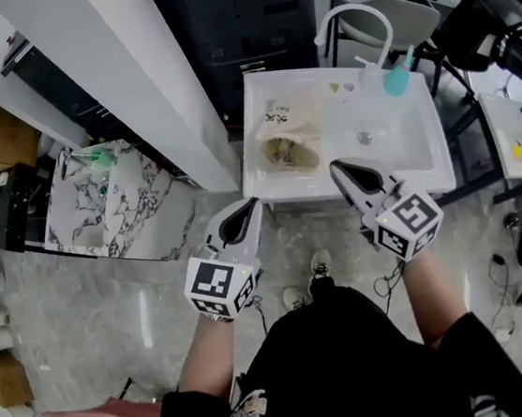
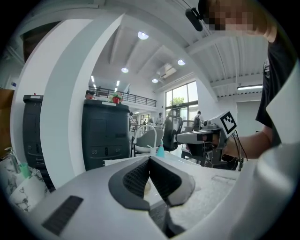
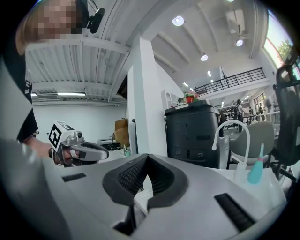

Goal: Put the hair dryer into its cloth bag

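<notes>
Cream cloth bag [image 1: 289, 112]: lies flat on the left part of a white worktop [image 1: 405, 152], with dark print on its upper face.
Hair dryer [image 1: 290, 154]: a tan-brown rounded shape at the bag's near end appears to be it. It touches the bag, but I cannot tell whether it sits in the bag's mouth or only against it.
Right tongs [image 1: 336, 167]: clenched, the dark ribbed pads meeting at the tips with nothing between them. In the head view the tip hovers over the worktop's near edge, close to the right of the hair dryer and apart from it.
Left tongs [image 1: 254, 204]: clenched and empty too, pads pressed tip to tip. They are held just beside the worktop's near left corner, pointing toward the bag without touching it.
Hands: each grips a grey handle with a cube of black-and-white square markers; bare forearms reach out from a black shirt.
Worktop's far side: a teal bottle [image 1: 397, 77] stands at the far right, and a white curved tube [image 1: 355, 16] arches beside it.
Beyond: a black cabinet [image 1: 237, 17] stands behind the worktop.
Left of scene: a white pillar [image 1: 121, 69], then a marble-patterned table [image 1: 110, 207].
Floor [image 1: 114, 315]: pale and glossy.
</notes>
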Available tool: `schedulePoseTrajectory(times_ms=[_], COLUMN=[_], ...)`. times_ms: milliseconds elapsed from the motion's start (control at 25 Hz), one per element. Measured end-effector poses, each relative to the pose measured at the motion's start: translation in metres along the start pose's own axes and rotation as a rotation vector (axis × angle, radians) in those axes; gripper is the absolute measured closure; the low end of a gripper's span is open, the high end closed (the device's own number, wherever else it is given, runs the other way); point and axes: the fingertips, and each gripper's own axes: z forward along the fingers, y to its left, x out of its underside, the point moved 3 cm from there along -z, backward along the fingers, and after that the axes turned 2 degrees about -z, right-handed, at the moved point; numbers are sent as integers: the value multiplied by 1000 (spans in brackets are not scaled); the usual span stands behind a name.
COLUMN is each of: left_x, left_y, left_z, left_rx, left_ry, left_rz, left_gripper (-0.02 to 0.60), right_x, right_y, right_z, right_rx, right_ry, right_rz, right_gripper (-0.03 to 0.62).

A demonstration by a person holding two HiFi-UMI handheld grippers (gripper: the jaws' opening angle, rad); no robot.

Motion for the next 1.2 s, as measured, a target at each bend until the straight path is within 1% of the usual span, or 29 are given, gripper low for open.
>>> schedulePoseTrajectory(times_ms=[320,520,760,1000,1200], left_x=[9,9,10,12,21], left_y=[-33,-55,-76,-103,-132], left_z=[-16,-18,-10,3,12], left_rx=[93,115,88,13,-36], left_ry=[-3,-2,1,-9,6], left_rz=[-2,-8,-7,-30,-35], left_gripper=[578,578,578,578,578], right_x=[15,14,20,27,32], right_y=[25,30,18,-1,-14], right_z=[-45,-64,-80,-94,-108], right_rx=[95,113,82,-1,-60], right_ry=[17,17,18,34,37], right_rz=[18,24,26,31,35], right_gripper=[597,597,597,597,597])
